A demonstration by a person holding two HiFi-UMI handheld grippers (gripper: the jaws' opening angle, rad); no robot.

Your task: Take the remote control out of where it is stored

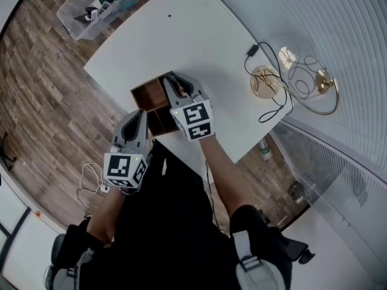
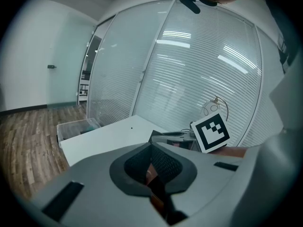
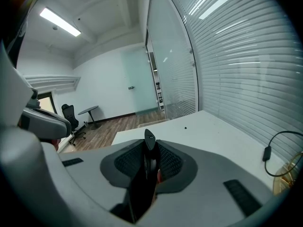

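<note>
The right claw (image 3: 150, 161) was clamped on the thin black remote control (image 3: 143, 192), whose long axis ran along the jaws, over the wooden box (image 1: 147, 95) on the counter (image 1: 199, 35), while the left claw (image 2: 152, 168) was closed on the box's near wall.

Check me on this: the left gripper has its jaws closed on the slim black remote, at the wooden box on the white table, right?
Not quite. It is the right gripper whose jaws are closed on the slim black remote, as the right gripper view shows. The rest stands: this happens at the wooden box on the white table.
</note>
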